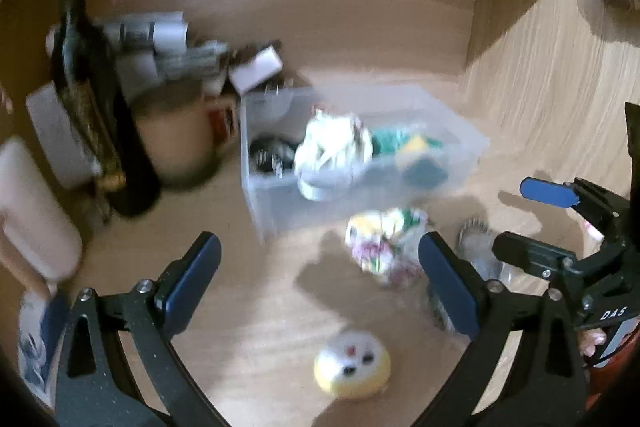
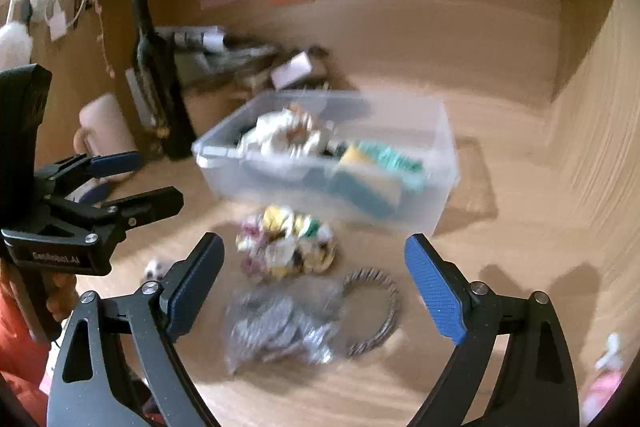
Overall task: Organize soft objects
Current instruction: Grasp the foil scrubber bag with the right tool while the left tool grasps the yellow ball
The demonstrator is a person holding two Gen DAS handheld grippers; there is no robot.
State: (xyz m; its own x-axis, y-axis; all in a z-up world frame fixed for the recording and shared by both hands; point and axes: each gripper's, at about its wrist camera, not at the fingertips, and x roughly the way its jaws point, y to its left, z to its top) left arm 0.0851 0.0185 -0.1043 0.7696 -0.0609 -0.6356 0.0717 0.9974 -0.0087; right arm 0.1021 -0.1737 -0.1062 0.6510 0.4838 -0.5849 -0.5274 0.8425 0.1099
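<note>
Both frames are motion-blurred. The left gripper (image 1: 320,291) hangs spread wide and empty over the desk (image 1: 260,327), a round yellow toy (image 1: 352,365) just below it. The right gripper (image 2: 316,291) is likewise spread and empty, above a grey striped scrunchie (image 2: 288,327). A floral scrunchie (image 2: 286,247) lies between that and the clear bin (image 2: 424,203), which holds a white cloth (image 2: 288,137) and green-yellow sponges (image 2: 376,163). In the right view the left gripper's body reads "Genrobot.AI"; in the left view the other tool shows "DAS"
</note>
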